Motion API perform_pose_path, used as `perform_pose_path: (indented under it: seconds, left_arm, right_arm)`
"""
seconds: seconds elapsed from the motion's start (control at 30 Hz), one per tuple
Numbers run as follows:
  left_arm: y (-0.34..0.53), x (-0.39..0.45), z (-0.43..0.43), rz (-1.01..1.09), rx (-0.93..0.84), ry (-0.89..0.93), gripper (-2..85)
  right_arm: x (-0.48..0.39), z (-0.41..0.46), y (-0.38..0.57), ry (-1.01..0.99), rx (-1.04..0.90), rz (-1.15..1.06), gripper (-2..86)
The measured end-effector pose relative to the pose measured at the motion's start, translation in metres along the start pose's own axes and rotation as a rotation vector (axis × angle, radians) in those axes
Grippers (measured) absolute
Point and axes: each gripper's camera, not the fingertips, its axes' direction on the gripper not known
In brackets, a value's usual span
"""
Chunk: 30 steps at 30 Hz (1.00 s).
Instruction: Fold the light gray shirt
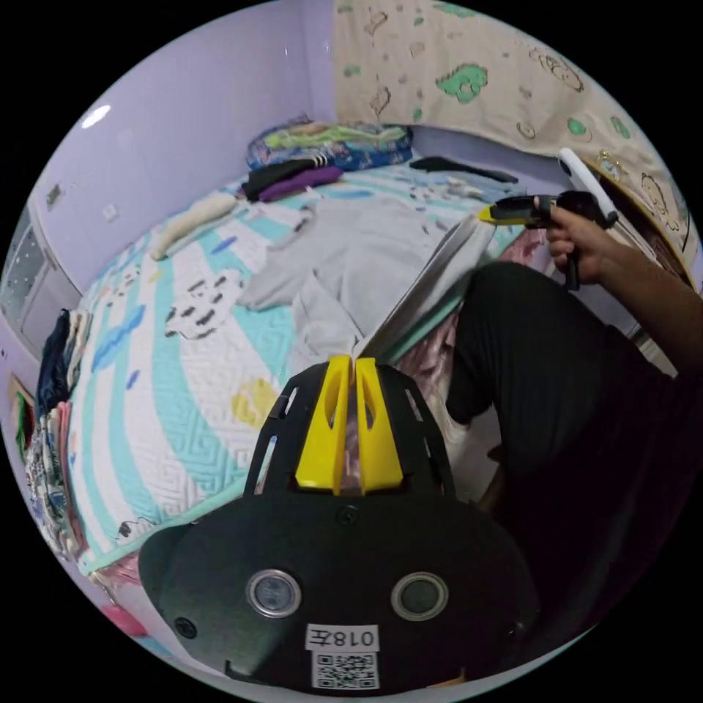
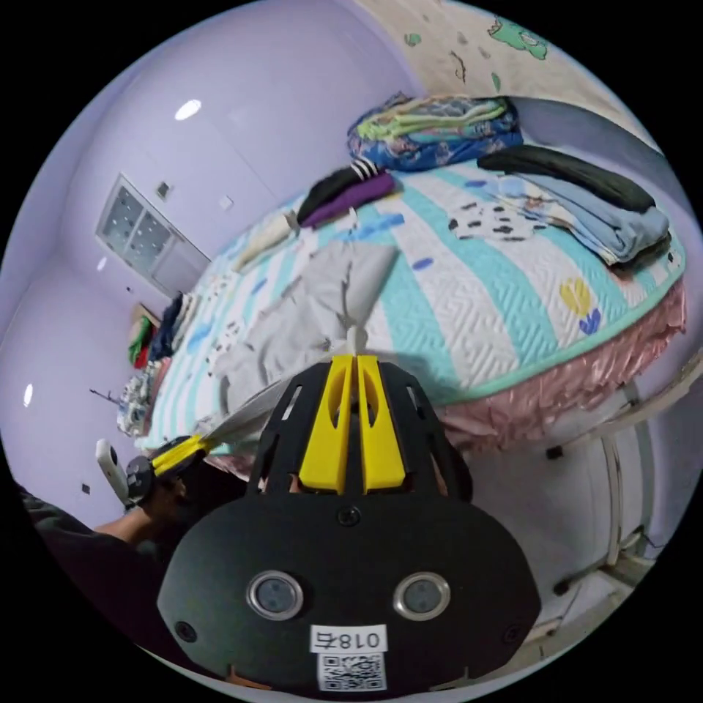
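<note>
The light gray shirt (image 1: 351, 256) lies spread on a bed, and its near hem is lifted and stretched taut between both grippers. In the left gripper view my left gripper (image 1: 355, 361) is shut on one end of that hem. The right gripper (image 1: 489, 214), held in a hand, pinches the other end above the bed's edge. In the right gripper view my right gripper (image 2: 356, 359) is shut on a pinch of the shirt (image 2: 307, 315), while the left gripper (image 2: 192, 445) grips the hem at the lower left.
A white and teal striped quilt (image 1: 183, 381) covers the bed. Folded colourful blankets (image 1: 329, 143) and black and purple clothes (image 1: 293, 179) lie at its far end. Blue and black garments (image 2: 586, 198) sit on one corner. The person's black-clad leg (image 1: 527, 351) stands against the bed.
</note>
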Motion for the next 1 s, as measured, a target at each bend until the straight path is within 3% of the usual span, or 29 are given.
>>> perform_pose_path:
  seconds: [0.1, 0.2, 0.37, 0.53, 0.73, 0.87, 0.93, 1.0]
  left_arm:
    - [0.006, -0.018, 0.005, -0.027, -0.035, 0.11, 4.4]
    - [0.023, -0.043, -0.01, -0.058, 0.044, 0.214, 9.2]
    - [0.051, -0.089, -0.041, -0.166, 0.227, 0.129, 11.4]
    - [0.056, -0.131, 0.012, -0.24, 0.074, 0.169, 15.3]
    - [0.055, -0.155, 0.078, -0.232, -0.068, 0.143, 17.7]
    - [0.069, -0.164, 0.13, -0.184, -0.229, 0.036, 14.8]
    - [0.081, -0.174, 0.14, -0.2, -0.237, -0.024, 10.3]
    - [0.105, -0.198, 0.152, -0.23, -0.24, 0.051, 2.2]
  right_arm:
    - [0.003, 0.008, -0.008, -0.011, -0.138, -0.085, 4.7]
    - [0.012, 0.005, -0.012, -0.058, -0.219, -0.138, 9.5]
    - [0.019, -0.025, -0.011, -0.11, -0.097, -0.212, 11.9]
    - [-0.006, -0.007, -0.027, -0.071, -0.163, -0.394, 13.1]
    - [-0.015, 0.026, -0.038, 0.029, -0.273, -0.464, 13.8]
    - [-0.005, 0.04, -0.03, 0.047, -0.37, -0.444, 12.3]
    - [0.0, 0.028, -0.021, 0.069, -0.325, -0.443, 5.9]
    - [0.008, 0.016, -0.016, 0.074, -0.3, -0.422, 2.7]
